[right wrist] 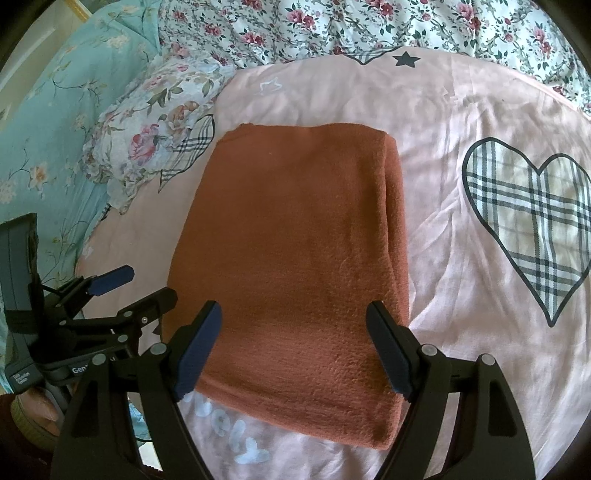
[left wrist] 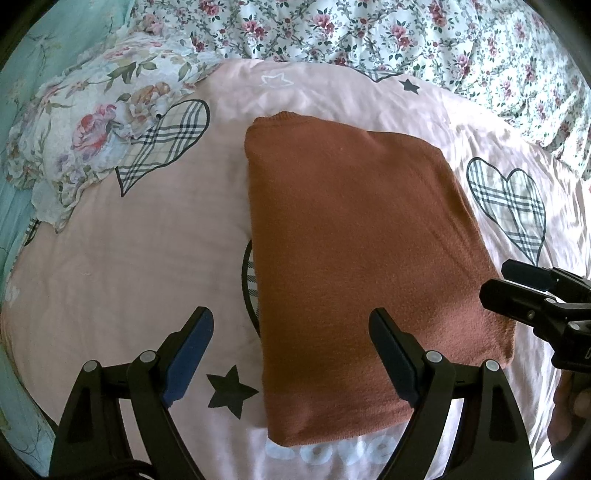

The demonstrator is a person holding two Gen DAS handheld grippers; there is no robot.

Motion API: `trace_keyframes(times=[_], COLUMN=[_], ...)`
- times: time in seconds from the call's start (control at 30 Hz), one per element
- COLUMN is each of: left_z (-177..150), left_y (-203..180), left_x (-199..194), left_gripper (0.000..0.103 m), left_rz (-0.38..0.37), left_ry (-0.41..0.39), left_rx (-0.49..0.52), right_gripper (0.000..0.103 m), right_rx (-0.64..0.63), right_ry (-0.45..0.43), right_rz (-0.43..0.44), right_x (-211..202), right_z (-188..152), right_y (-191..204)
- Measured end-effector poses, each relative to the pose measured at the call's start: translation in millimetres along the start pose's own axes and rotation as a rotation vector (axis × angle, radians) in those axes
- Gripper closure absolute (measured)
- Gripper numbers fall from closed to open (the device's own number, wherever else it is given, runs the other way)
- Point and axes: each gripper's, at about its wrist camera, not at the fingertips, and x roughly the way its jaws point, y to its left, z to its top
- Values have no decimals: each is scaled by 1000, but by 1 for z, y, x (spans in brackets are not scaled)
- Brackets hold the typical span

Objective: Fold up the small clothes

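A rust-orange knit garment (left wrist: 354,258) lies folded into a thick rectangle on the pink bedsheet (left wrist: 129,277). In the left wrist view my left gripper (left wrist: 291,325) hangs open over the garment's near left edge, one finger above the sheet, the other above the cloth. My right gripper (left wrist: 502,282) shows at the right edge, open, beside the garment's right side. In the right wrist view the garment (right wrist: 295,240) fills the middle. The right gripper (right wrist: 295,314) is open above its near end with nothing pinched. The left gripper (right wrist: 147,284) stands open at the left, beside the garment.
The pink sheet (right wrist: 461,332) bears plaid hearts (right wrist: 532,221) and dark stars (left wrist: 231,391). A floral pillow (left wrist: 92,129) lies at the left, a flowered quilt (left wrist: 406,33) bunches along the back, and teal bedding (right wrist: 48,129) lies at the far left. A hand (left wrist: 569,406) holds the right gripper.
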Motion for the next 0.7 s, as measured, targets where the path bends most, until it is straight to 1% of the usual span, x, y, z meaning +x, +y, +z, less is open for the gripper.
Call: trace_keyframes(times=[0.7], left_z=[6], left_y=[-4], left_x=[4], left_gripper=[16], left_rz=[1], left_ry=[-1], left_rx=[13], right_gripper=[22], right_rx=[1], right_ry=[-5], right_rz=[0], right_x=[1], right_z=[6], right_y=[-7])
